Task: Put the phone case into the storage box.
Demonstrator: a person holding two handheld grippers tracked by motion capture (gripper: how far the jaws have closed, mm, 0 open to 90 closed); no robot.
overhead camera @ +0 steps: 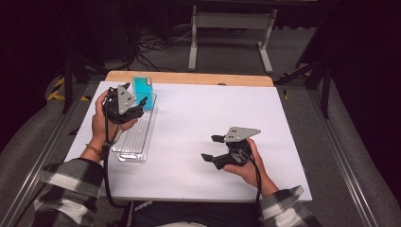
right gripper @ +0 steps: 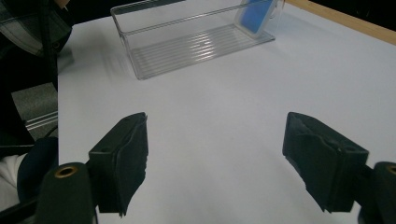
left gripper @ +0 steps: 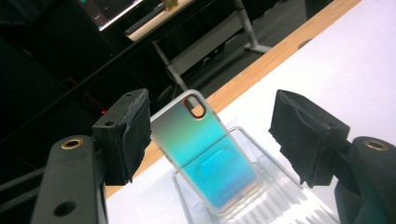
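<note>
While the left gripper hangs with jaws apart around nothing, upper left of the high view, the phone case leans upright at the clear tray's far end. Light, stiff, slick; best taken by its long edges. The tray wall crowds the lower half. Right gripper: jaws apart, empty, over bare table.

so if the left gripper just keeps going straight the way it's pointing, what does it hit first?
Most likely the teal phone case, standing tilted at the far end of the clear tray. It sits dead ahead between the left gripper's open jaws; how far off is unclear.
</note>
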